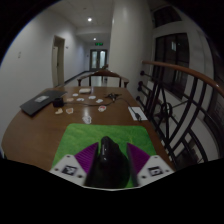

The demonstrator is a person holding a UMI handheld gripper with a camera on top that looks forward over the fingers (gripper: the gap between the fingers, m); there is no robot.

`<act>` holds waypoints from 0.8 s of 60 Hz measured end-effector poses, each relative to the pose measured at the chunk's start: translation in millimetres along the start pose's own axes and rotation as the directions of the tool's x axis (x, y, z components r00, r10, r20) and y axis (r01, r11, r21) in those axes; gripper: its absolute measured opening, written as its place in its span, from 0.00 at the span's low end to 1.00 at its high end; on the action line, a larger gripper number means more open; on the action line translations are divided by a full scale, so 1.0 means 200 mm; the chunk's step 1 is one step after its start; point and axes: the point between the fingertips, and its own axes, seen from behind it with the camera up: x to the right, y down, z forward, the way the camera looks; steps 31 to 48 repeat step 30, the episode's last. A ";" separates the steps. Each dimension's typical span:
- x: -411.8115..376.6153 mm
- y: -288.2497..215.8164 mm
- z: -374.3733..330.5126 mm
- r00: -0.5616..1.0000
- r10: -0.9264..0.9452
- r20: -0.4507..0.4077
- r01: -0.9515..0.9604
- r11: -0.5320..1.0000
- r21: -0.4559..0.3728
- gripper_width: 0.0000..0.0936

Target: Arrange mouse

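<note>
A black mouse sits between my two fingers, close in, with its nose pointing away from me. Both purple pads press against its sides. My gripper is shut on it, over a green mat that lies on the near part of a wooden table. I cannot tell whether the mouse rests on the mat or hangs just above it.
A dark laptop lies at the table's far left. Several small items lie at the far end, and a small upright object stands beyond the mat. A white card lies right of the mat. A black railing runs along the right.
</note>
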 end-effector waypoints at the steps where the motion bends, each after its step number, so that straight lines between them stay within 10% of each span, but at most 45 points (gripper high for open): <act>1: 0.00 0.01 -0.01 1.000 -0.004 0.001 0.004 1.000 -0.009 0.71; 4: 0.02 0.02 -0.05 1.000 -0.012 0.004 0.012 1.000 -0.015 0.94; 48: 0.13 0.12 -0.79 0.992 0.115 0.054 -0.121 0.983 0.138 0.91</act>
